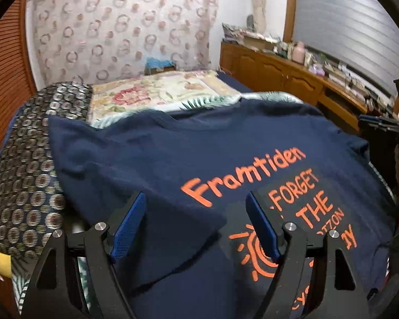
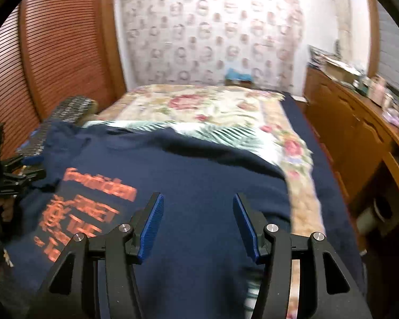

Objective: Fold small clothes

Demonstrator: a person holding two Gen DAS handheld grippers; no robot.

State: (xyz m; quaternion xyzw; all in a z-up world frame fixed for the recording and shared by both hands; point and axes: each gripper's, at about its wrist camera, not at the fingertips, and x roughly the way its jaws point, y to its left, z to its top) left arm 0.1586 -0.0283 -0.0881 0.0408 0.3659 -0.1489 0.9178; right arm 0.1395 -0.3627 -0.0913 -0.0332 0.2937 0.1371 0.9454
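Navy tee (image 1: 226, 143) lies spread on the bed (image 2: 204, 106), orange print up, over a floral cover (image 1: 157, 93) and a leaf-print cloth (image 2: 226, 133). One side edge is folded in over the front in the left view.

Left gripper (image 1: 196, 226) hovers over the tee's lower front, jaws wide apart, nothing between the pads; the fabric lies below them.

Right gripper (image 2: 198, 223) is above the tee's plain side, jaws parted, holding nothing.

A patterned cushion (image 1: 26, 175) sits beside the tee's sleeve. A wooden cabinet (image 2: 359, 138) runs along the bed.
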